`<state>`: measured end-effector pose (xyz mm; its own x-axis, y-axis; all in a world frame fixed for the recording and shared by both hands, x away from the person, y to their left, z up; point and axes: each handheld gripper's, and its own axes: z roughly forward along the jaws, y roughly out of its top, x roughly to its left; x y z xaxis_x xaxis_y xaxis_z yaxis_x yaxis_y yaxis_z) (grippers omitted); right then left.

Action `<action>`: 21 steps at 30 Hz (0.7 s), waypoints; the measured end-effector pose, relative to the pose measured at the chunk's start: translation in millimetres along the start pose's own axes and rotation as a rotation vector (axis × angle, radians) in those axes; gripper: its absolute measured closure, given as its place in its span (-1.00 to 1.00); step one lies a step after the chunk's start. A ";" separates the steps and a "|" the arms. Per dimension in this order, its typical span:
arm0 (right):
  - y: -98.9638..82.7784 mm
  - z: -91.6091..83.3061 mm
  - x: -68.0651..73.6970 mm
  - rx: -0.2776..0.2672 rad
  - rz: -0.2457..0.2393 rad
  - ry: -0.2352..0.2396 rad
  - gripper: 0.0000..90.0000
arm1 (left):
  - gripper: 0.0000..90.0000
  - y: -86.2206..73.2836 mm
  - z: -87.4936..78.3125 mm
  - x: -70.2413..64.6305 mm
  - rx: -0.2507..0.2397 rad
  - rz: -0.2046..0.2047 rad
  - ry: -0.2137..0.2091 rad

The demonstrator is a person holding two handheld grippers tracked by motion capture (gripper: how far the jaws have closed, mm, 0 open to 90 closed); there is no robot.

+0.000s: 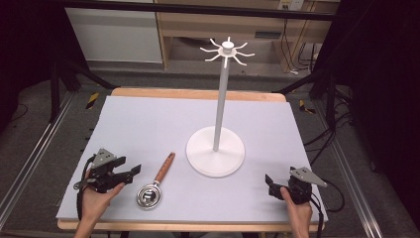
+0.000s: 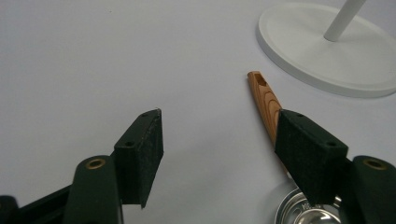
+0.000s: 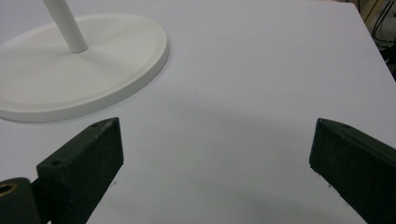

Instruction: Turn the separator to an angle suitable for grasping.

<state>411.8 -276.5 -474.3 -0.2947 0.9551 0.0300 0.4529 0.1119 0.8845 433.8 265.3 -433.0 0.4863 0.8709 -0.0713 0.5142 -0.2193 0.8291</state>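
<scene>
The wooden-handled strainer lies on the mat just left of the white stand, handle toward its base. The left gripper, jaws spread and empty, sits just beside the strainer; the right gripper, also spread, rests right of the stand.

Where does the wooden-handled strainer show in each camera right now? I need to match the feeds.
High view: the strainer lies front-left of centre, just right of the left gripper, wooden handle pointing toward the white stand base.
Left gripper view: the handle runs up past the right jaw, with the metal bowl at the bottom right.
Right gripper view: not in this picture.
Shared landmark: the white stand base, upper right in the left gripper view, upper left in the right gripper view.
</scene>
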 end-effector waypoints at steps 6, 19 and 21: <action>1.1 1.3 3.6 0.004 -0.014 0.002 -0.92 | -0.25 2.7 4.2 -9.1 0.019 0.017 -0.012; 1.9 3.1 5.1 0.016 -0.014 0.006 -0.92 | -0.17 12.8 11.0 -26.8 0.041 0.074 -0.037; 1.6 3.4 5.6 0.024 -0.022 0.003 -0.91 | -0.16 16.8 11.4 -28.9 0.043 0.079 -0.048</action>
<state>413.7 -270.0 -474.3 -0.3069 0.9517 0.0120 0.4666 0.1395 0.8734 436.3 231.5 -423.4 0.5590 0.8285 -0.0339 0.5026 -0.3061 0.8085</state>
